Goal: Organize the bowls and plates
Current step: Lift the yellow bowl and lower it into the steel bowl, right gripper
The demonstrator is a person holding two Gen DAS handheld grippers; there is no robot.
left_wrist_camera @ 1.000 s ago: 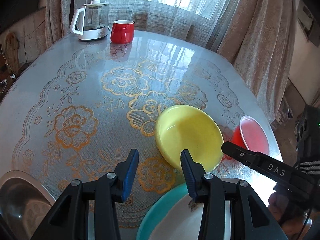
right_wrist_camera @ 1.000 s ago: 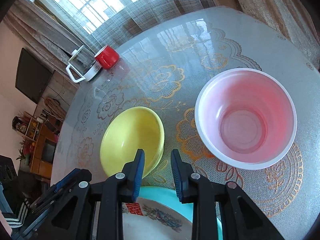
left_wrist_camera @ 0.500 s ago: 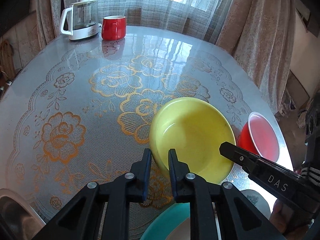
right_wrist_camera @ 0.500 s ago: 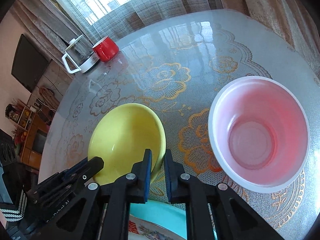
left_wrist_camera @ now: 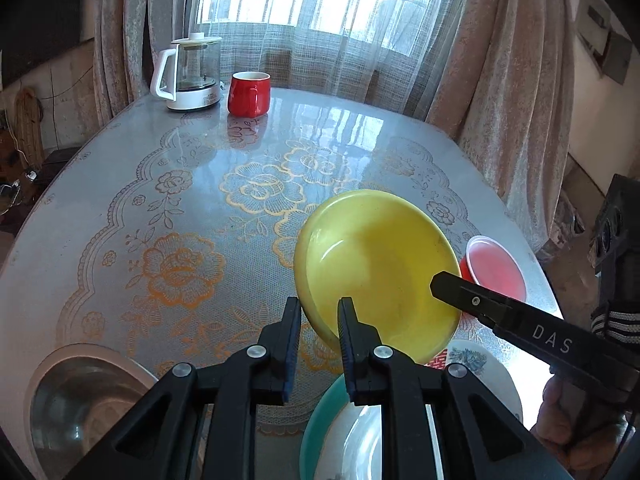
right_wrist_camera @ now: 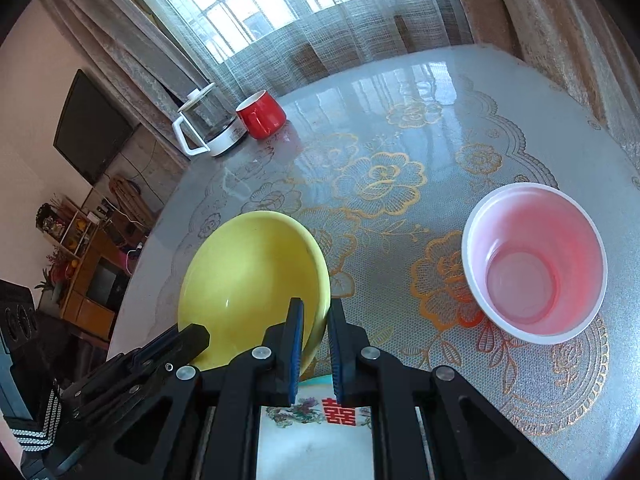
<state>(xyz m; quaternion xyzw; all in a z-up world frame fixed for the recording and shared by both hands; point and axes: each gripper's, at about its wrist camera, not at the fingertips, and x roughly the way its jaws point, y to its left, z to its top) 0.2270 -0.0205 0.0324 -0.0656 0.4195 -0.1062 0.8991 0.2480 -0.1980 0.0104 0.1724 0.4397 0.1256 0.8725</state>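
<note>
Yellow bowl [left_wrist_camera: 376, 264]; pink-red cup [right_wrist_camera: 534, 262] with white rim; red mug [left_wrist_camera: 248, 93]; table [left_wrist_camera: 120, 184] with gold floral lace; teal plate [left_wrist_camera: 320, 420] (possibly 1 white plate inside).

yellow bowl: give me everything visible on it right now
The yellow bowl is shallow, round and glossy, plastic or glazed by its look, and empty. It sits tilted, apparently lifted off the table. Both grippers are shut on its rim: the left gripper at the near left edge, the right gripper at the near right. It hangs above a teal-rimmed plate, with a red cup beside it.
</note>
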